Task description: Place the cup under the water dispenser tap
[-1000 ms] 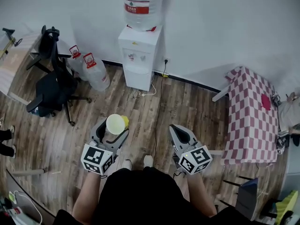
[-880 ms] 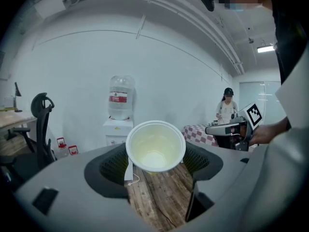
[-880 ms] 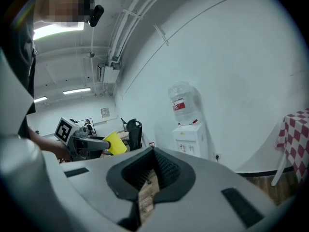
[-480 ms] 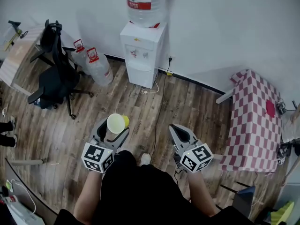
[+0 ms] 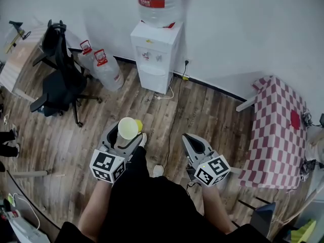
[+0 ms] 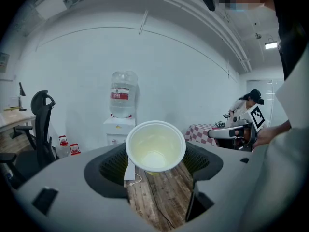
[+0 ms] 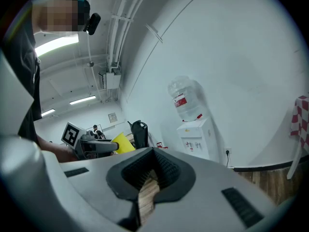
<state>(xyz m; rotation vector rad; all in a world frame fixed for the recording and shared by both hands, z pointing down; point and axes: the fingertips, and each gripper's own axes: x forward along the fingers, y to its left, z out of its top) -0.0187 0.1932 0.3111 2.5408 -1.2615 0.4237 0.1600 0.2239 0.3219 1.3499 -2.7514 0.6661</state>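
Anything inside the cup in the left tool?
The cup is empty: pale walls and bottom show bare. Its underside, held in the left tool, is hidden below the rim.

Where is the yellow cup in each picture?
Head view: cup lower middle-left, between the left hand-held gripper's jaws.
Left gripper view: dead centre, its open top showing.
Right gripper view: far left, a yellow sliver.
Shared landmark: the water dispenser against the white wall.
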